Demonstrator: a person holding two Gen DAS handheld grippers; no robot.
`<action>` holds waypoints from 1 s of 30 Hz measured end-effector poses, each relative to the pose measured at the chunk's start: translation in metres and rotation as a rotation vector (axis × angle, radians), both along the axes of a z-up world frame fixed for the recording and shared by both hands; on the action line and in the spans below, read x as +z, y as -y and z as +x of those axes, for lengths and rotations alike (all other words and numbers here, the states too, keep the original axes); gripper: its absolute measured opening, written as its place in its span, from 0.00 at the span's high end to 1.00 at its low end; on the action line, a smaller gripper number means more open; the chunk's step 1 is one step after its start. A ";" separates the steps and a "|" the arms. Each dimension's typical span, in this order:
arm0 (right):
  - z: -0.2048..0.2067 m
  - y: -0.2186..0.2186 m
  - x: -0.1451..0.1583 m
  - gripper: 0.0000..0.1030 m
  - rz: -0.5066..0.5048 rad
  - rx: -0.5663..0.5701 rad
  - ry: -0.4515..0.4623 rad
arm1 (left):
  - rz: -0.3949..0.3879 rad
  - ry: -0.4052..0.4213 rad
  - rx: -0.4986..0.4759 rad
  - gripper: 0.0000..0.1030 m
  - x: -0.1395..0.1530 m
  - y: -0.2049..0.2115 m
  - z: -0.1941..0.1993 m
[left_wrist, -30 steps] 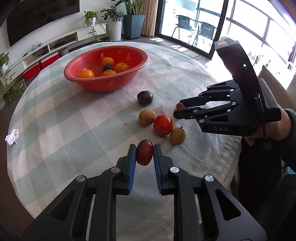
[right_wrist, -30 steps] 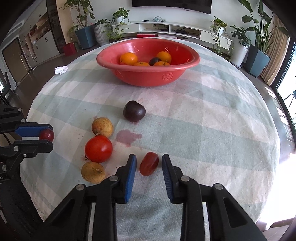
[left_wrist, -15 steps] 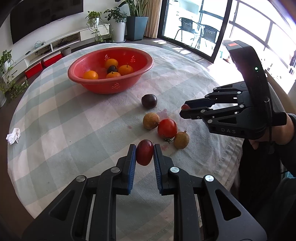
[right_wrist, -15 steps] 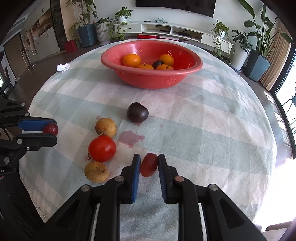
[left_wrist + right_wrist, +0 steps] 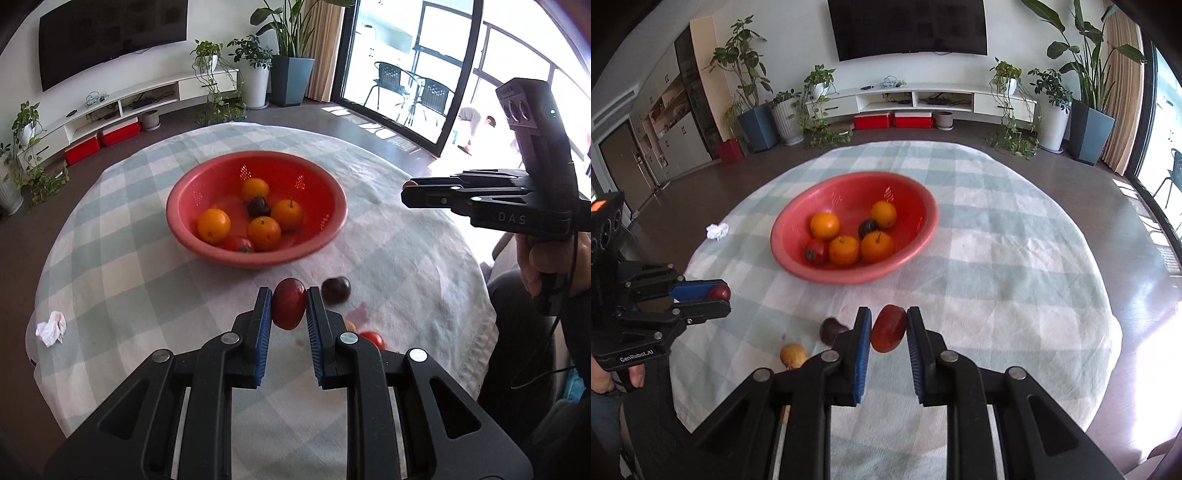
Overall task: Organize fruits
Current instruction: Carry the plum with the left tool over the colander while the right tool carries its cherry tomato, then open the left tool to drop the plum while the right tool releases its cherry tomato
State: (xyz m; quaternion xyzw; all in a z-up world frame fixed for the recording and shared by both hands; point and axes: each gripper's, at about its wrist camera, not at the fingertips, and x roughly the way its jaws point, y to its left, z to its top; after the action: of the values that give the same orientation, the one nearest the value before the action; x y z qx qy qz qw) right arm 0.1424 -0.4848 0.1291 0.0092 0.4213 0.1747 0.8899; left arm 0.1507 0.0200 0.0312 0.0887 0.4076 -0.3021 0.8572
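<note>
My left gripper [image 5: 289,306] is shut on a dark red fruit [image 5: 289,302] and holds it above the cloth, in front of the red basket [image 5: 207,243]. My right gripper [image 5: 888,332] is shut on a second red fruit [image 5: 888,328], also lifted. The basket [image 5: 923,236] holds several oranges, a dark plum and a small tomato. Loose on the cloth lie a dark plum [image 5: 336,290] [image 5: 830,329], a brown round fruit [image 5: 793,355] and a tomato [image 5: 373,339], partly hidden behind my fingers. The right gripper [image 5: 410,190] shows at right in the left wrist view, the left gripper [image 5: 720,300] at left in the right wrist view.
The round table carries a checked cloth [image 5: 1015,280] with a reddish stain [image 5: 359,313]. A crumpled white tissue [image 5: 51,328] [image 5: 717,231] lies near the left edge. The table edge drops off to a dark floor all round.
Both grippers rose from the cloth with their fruits and now look down on the basket from higher up. The right gripper's fruit left the cloth.
</note>
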 end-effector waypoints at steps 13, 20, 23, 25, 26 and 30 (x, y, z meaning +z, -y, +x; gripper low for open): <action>0.094 -0.021 0.006 0.79 0.130 0.026 -0.010 | 0.037 0.008 0.053 0.83 -0.005 0.041 0.105; 0.127 -0.035 -0.026 0.79 0.106 0.029 -0.073 | 0.071 -0.019 0.042 0.83 -0.031 0.057 0.140; 0.137 -0.038 -0.038 0.79 0.087 0.028 -0.093 | 0.077 -0.030 0.054 0.83 -0.043 0.059 0.149; 0.141 -0.039 -0.046 0.79 0.067 0.025 -0.104 | 0.076 -0.033 0.055 0.83 -0.048 0.059 0.152; 0.142 -0.040 -0.049 0.79 0.060 0.025 -0.109 | 0.078 -0.032 0.054 0.83 -0.051 0.060 0.153; 0.144 -0.044 -0.060 0.79 0.031 0.029 -0.119 | 0.084 -0.035 0.059 0.83 -0.058 0.061 0.157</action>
State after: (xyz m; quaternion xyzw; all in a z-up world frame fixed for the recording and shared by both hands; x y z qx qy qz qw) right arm 0.2869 -0.4408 0.0691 0.0271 0.4709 0.1933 0.8603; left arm 0.3074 -0.0413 -0.0271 0.1074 0.4371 -0.2607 0.8540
